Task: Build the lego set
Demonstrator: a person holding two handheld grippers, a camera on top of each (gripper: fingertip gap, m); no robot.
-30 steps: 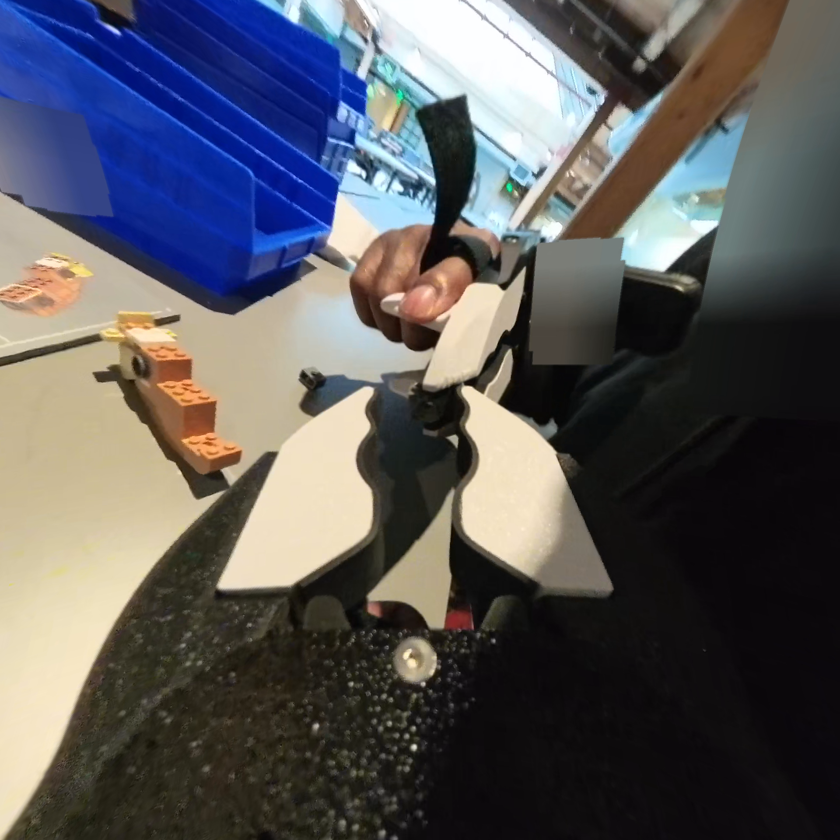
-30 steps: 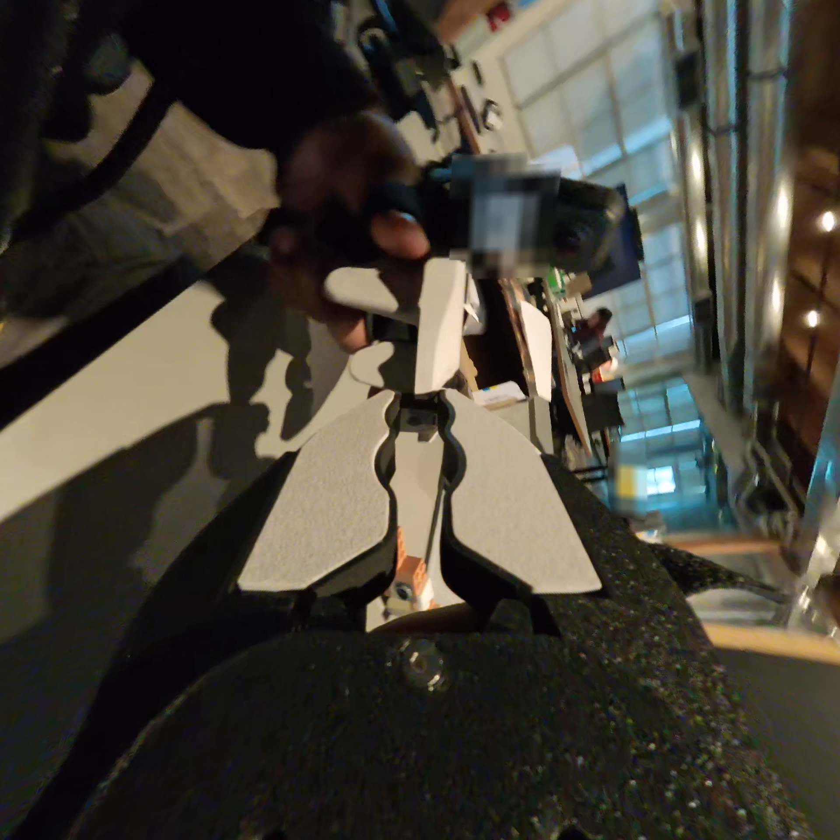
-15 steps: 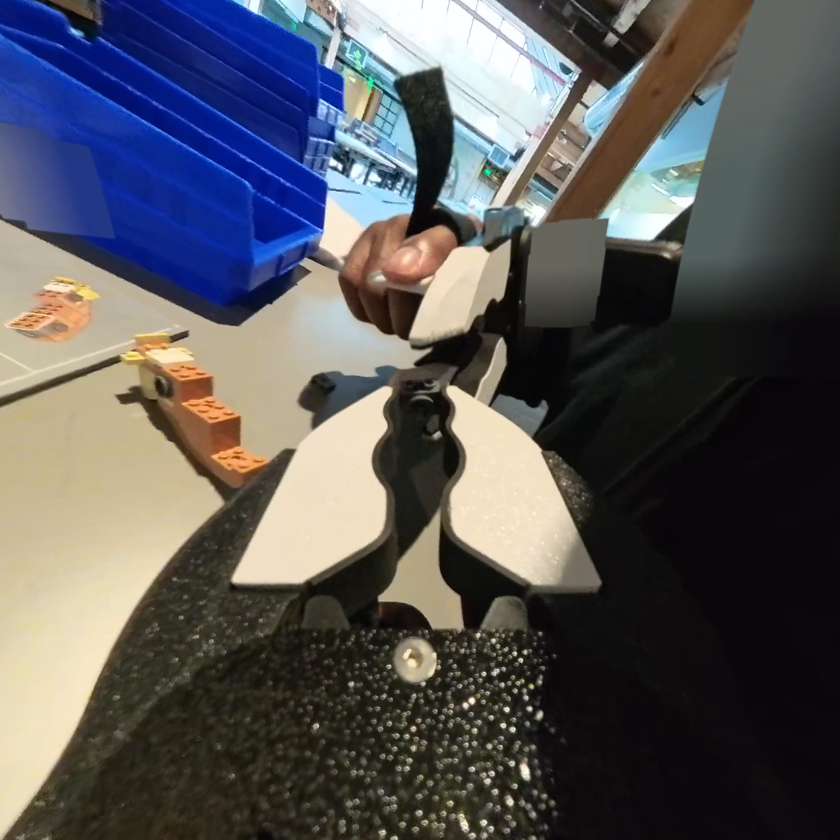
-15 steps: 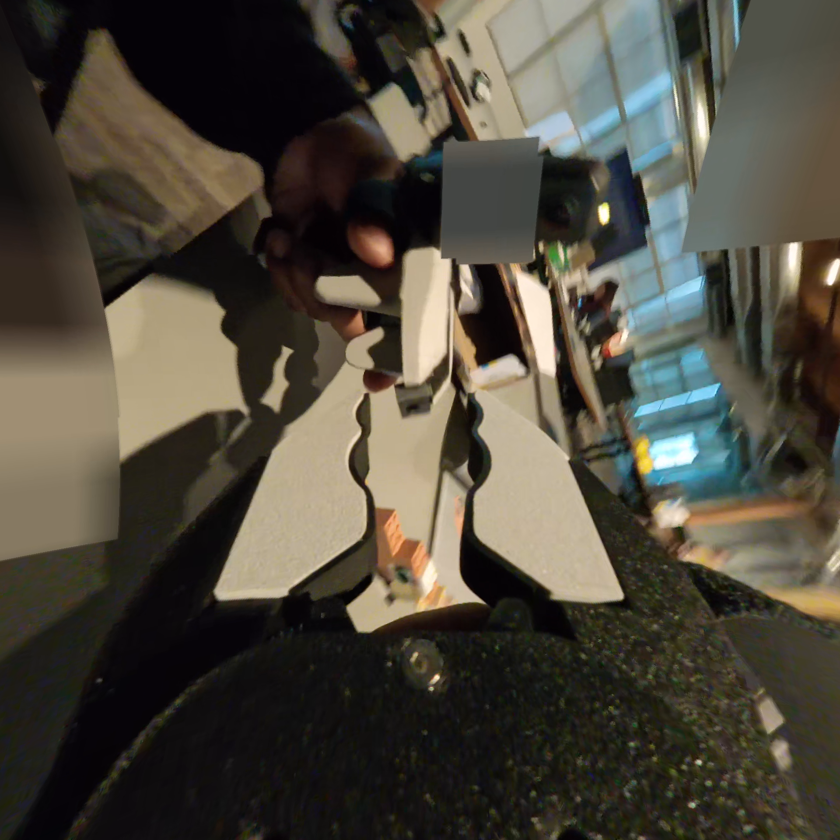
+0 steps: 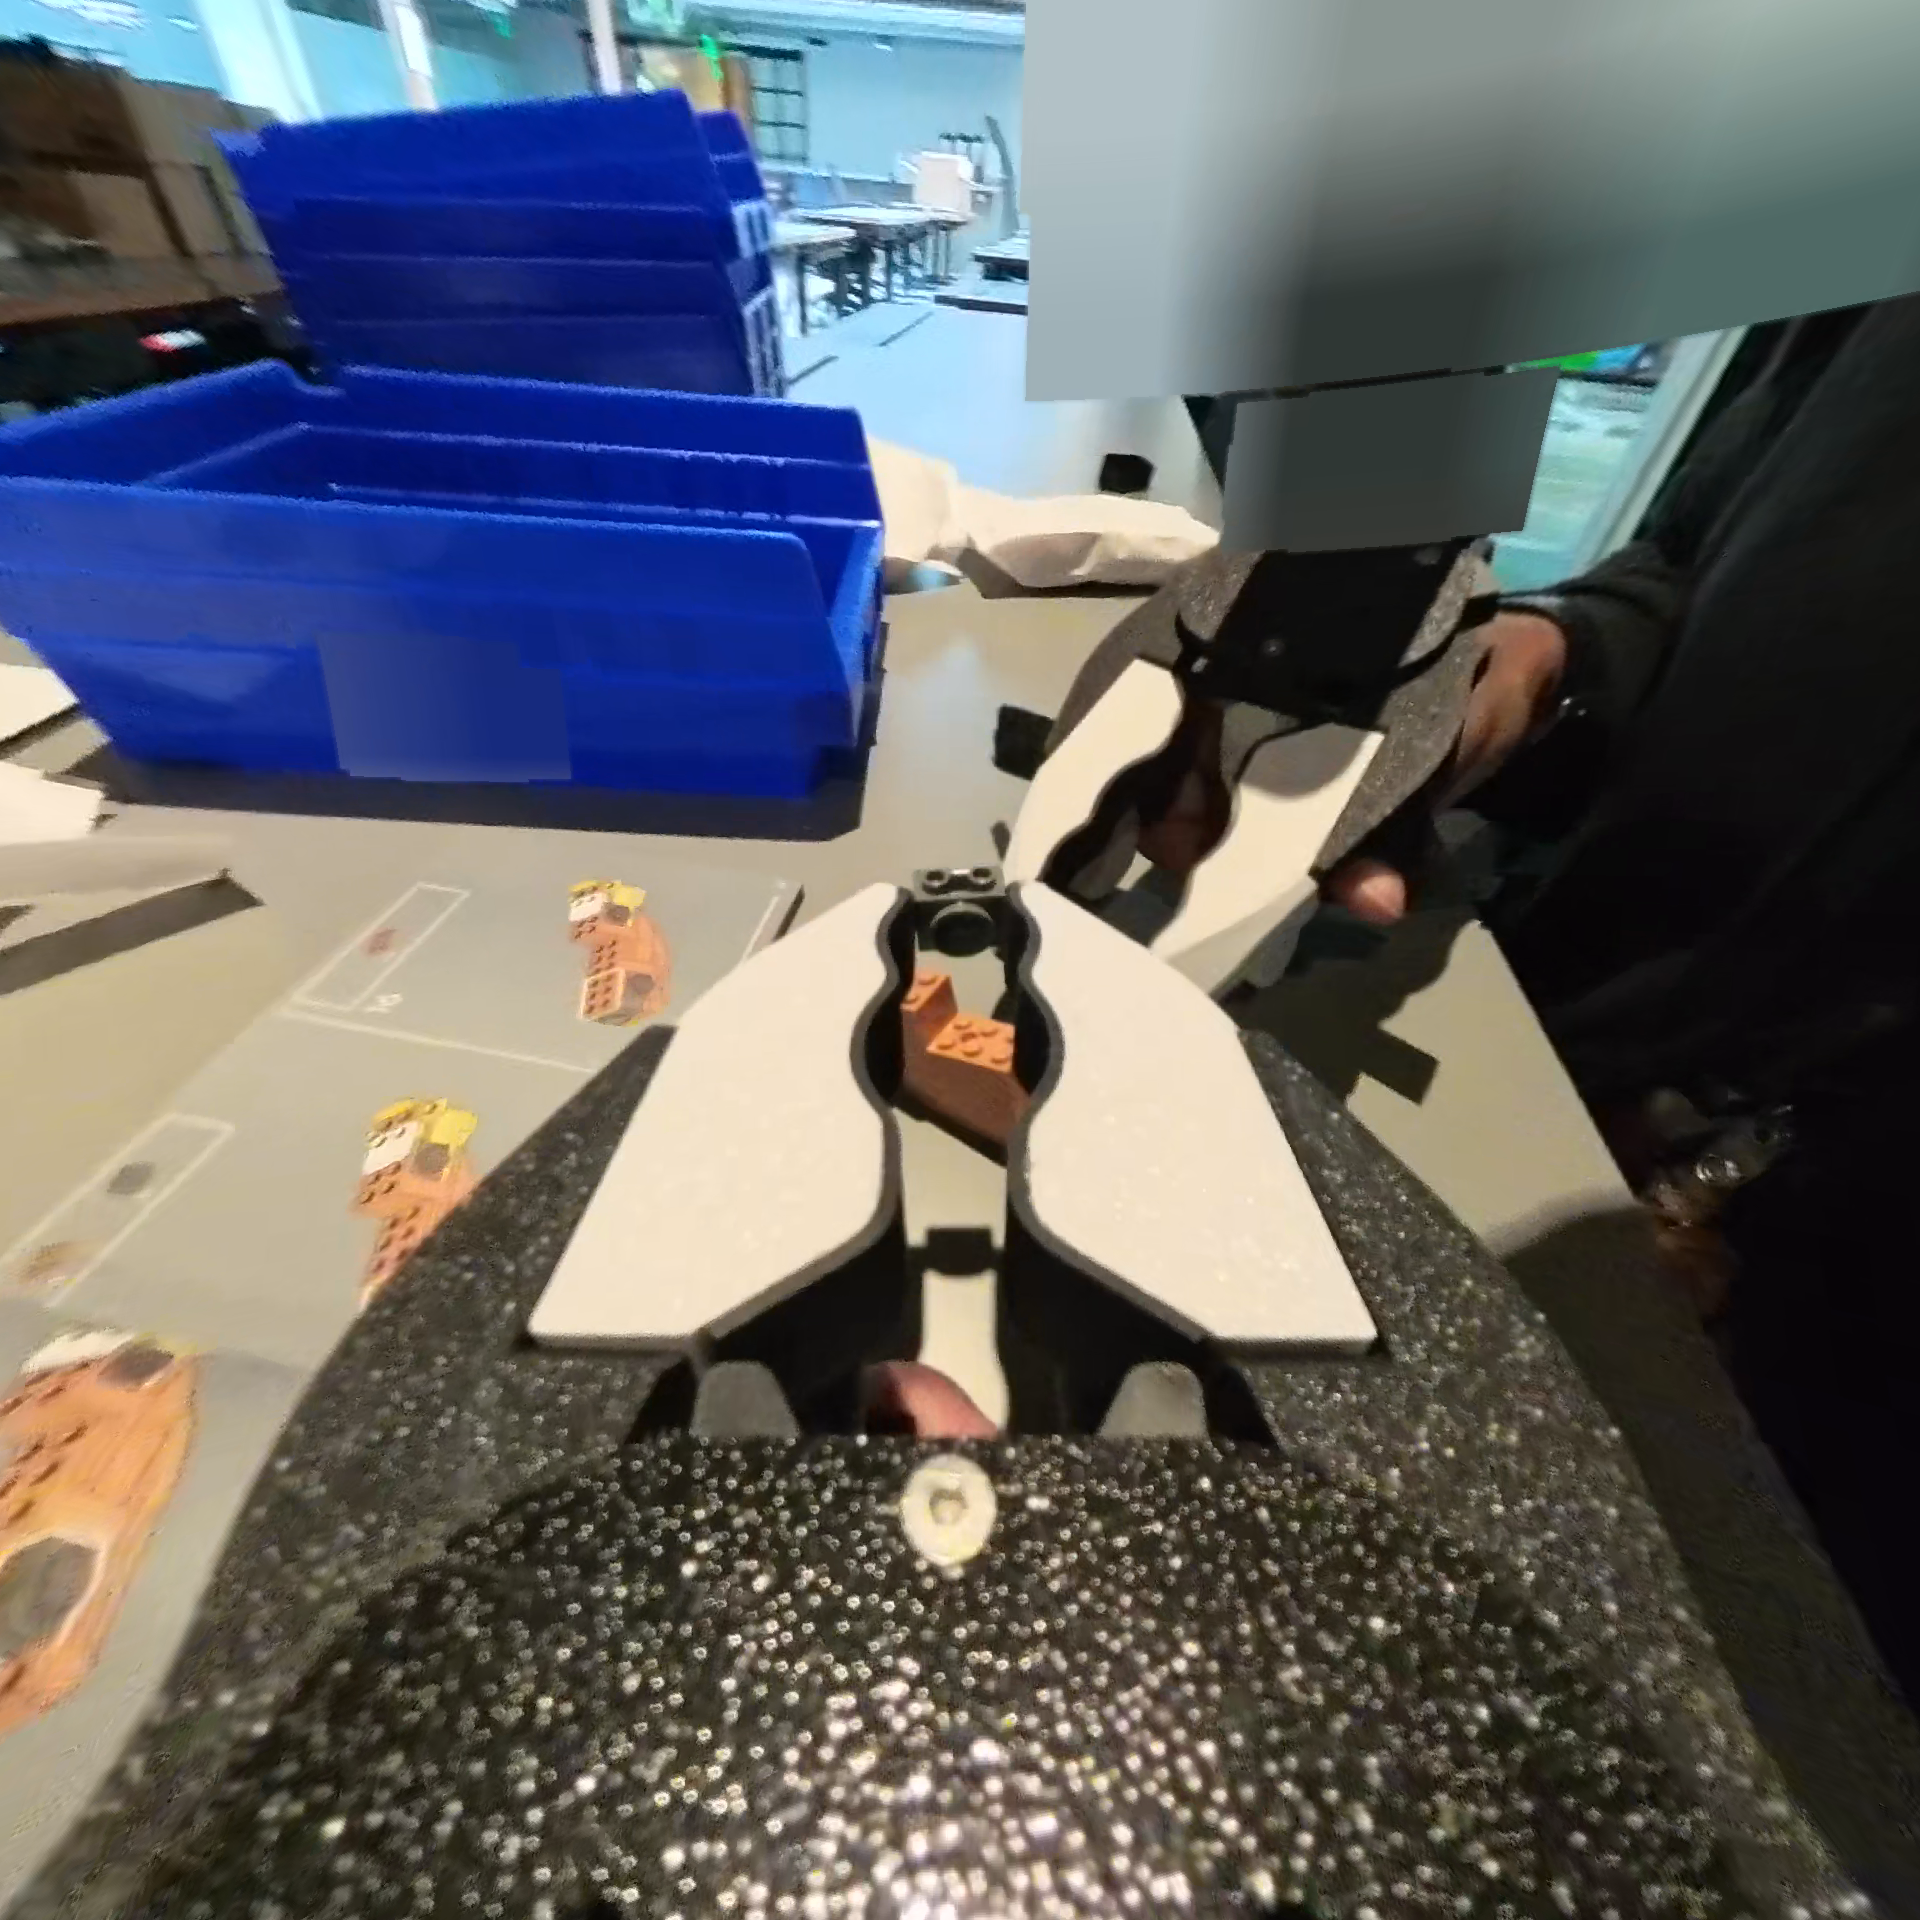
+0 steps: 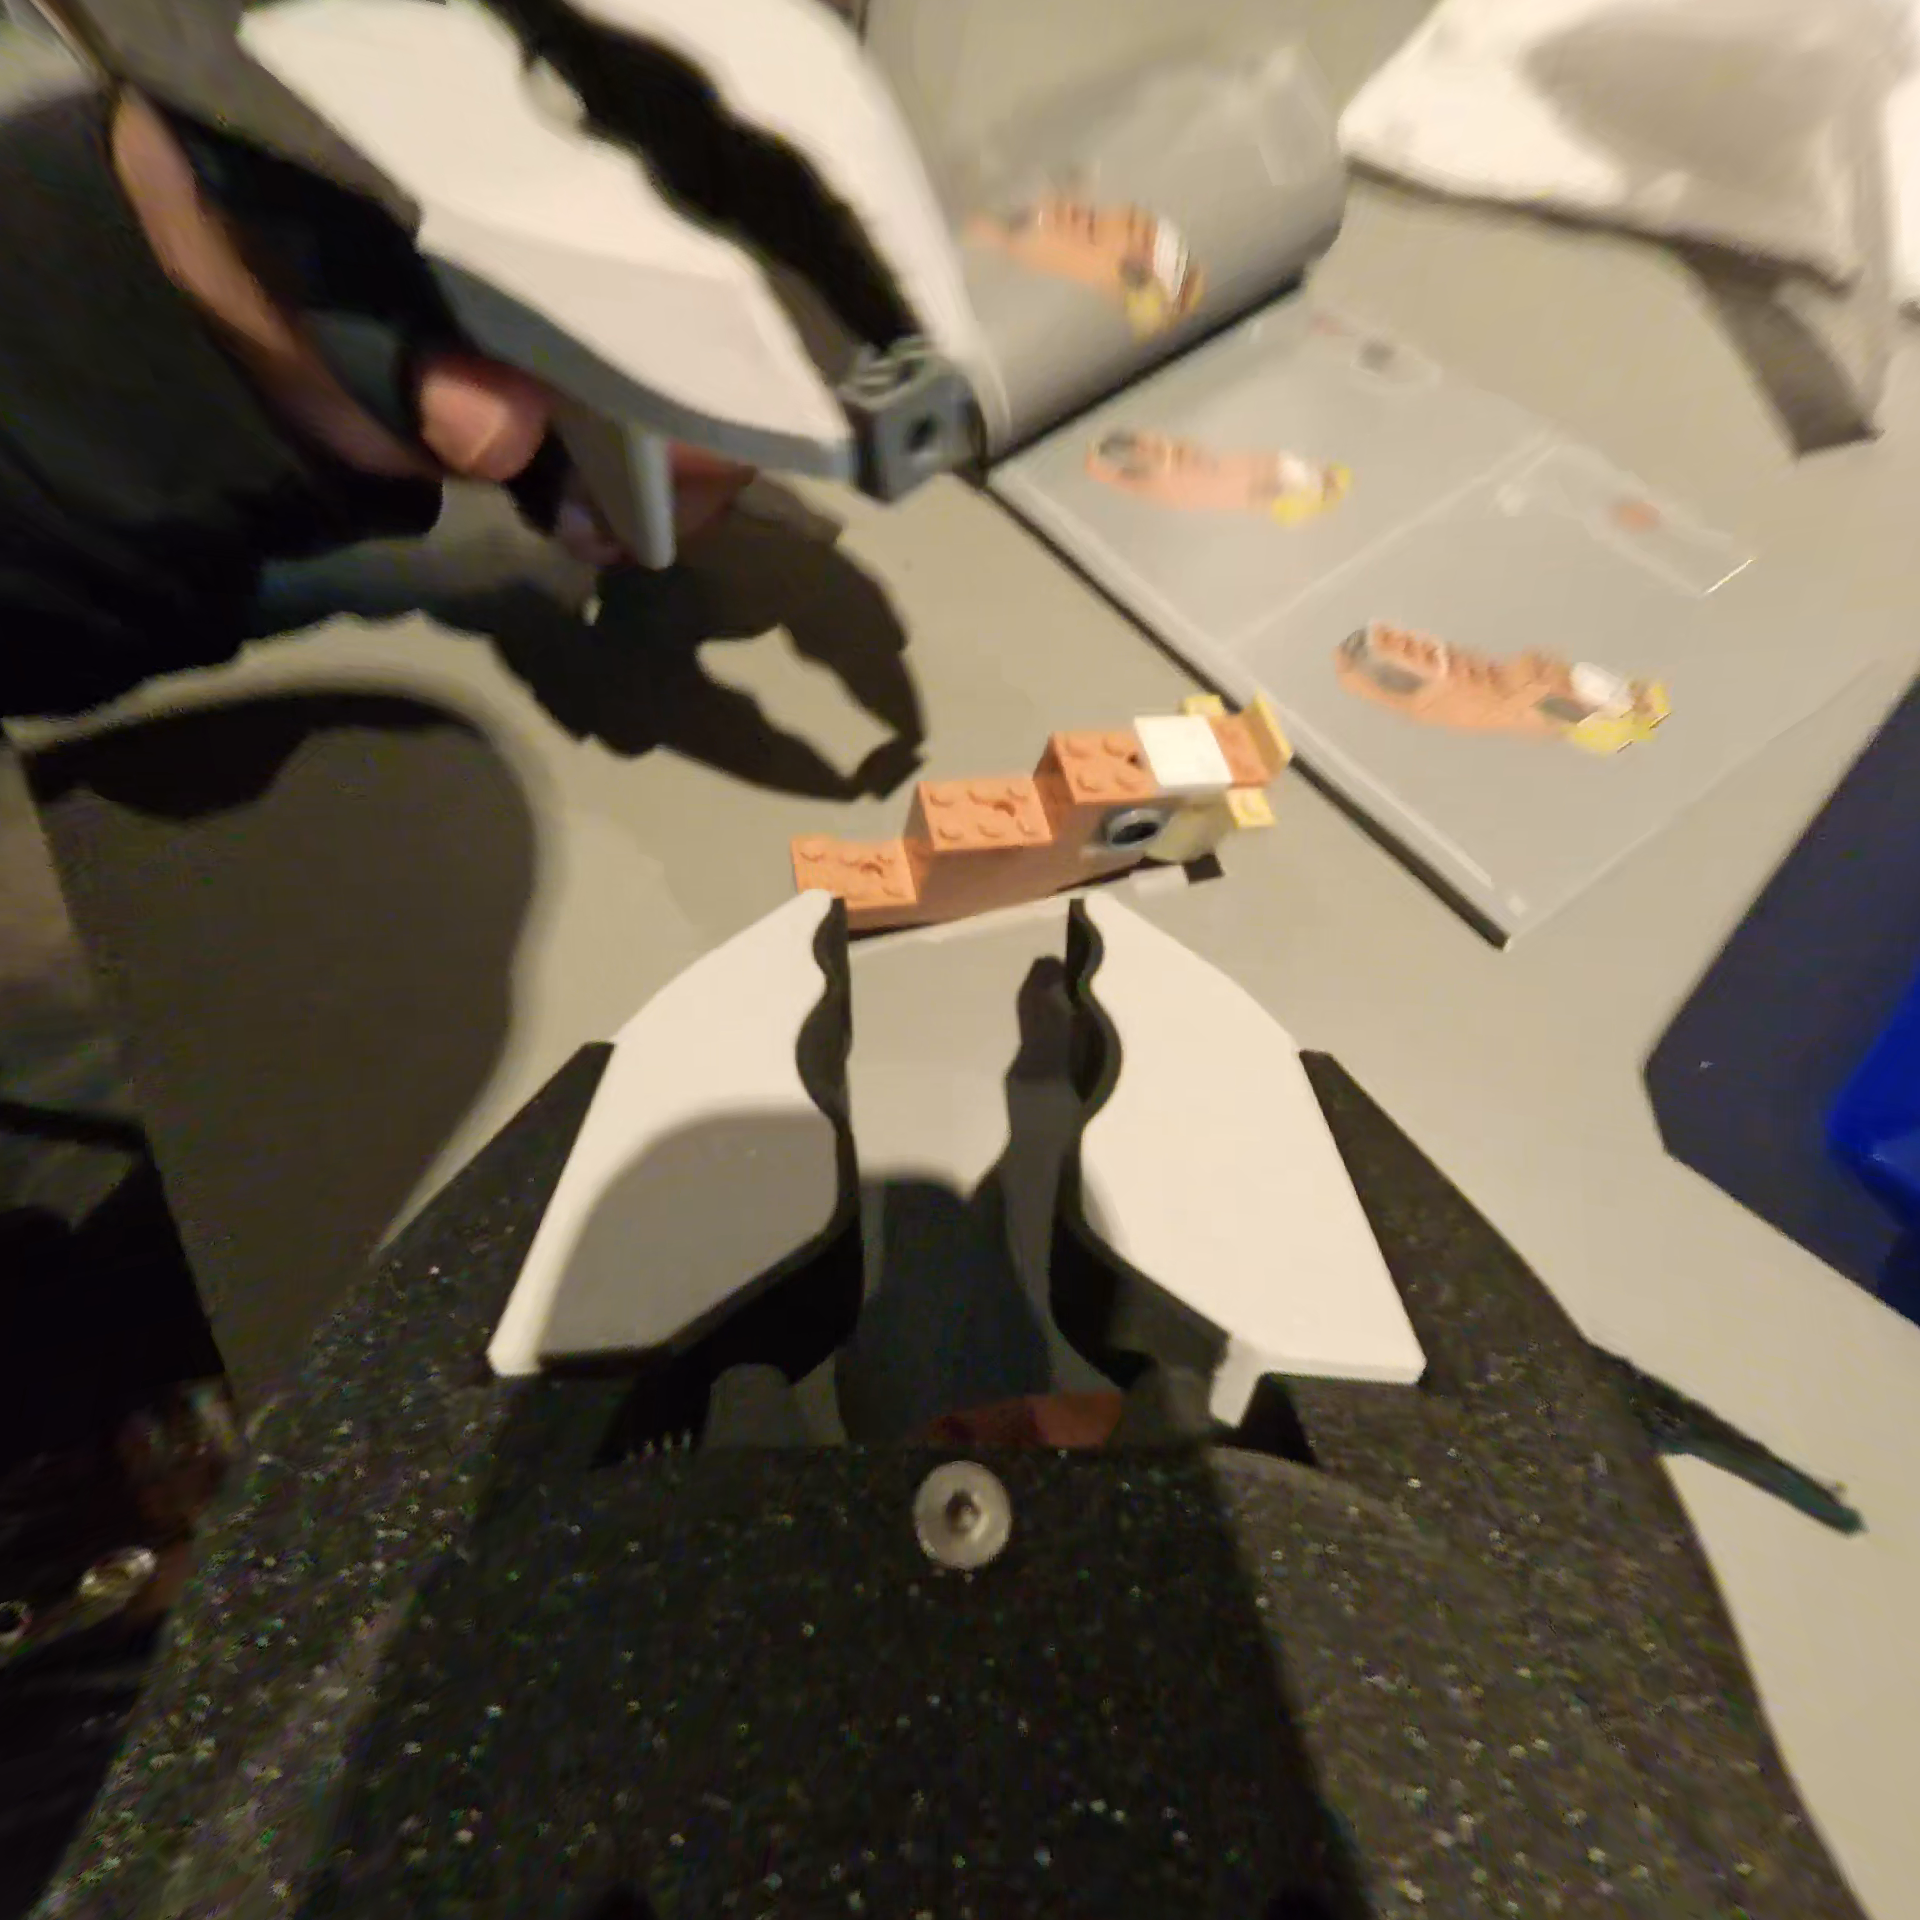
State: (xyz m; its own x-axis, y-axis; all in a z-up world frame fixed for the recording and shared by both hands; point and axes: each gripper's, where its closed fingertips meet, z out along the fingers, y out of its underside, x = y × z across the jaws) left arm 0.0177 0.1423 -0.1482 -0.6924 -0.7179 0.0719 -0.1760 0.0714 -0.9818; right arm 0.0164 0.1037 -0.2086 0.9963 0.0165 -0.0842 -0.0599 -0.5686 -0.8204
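Left gripper (image 5: pixel 956 914): jaws nearly closed at the tips, pinching a small dark grey brick (image 5: pixel 958 902) with a round side hole; the right wrist view shows the same brick (image 6: pixel 912 434) clamped at the fingertips, raised above the table (image 6: pixel 312 935). Right gripper (image 6: pixel 951 920): jaws parted by a moderate gap and holding nothing, the tips just short of the near side of the orange stepped model (image 6: pixel 1029 821), apparently without contact.

The model lies on the grey table, three orange steps rising toward an end that carries a white tile (image 6: pixel 1179 750) and pale yellow pieces. Seen from the left wrist, its lower steps (image 5: pixel 961 1049) appear through the gap between the fingers, below and beyond the held brick.

Handling, as a judgement: the parts are light, rigid plastic with smooth faces, so the small brick could twist or slip in a tip pinch, and the model could slide on the table when pressed. The yellow end pieces look the most easily knocked off. The broad flat sides of the orange steps offer the safest hold for steadying.

Surroundings: a printed instruction sheet (image 6: pixel 1455 582) lies beyond the model, blue storage bins (image 5: pixel 468 582) stand on the table behind it, and crumpled white bags (image 6: pixel 1662 135) lie at the far edge.
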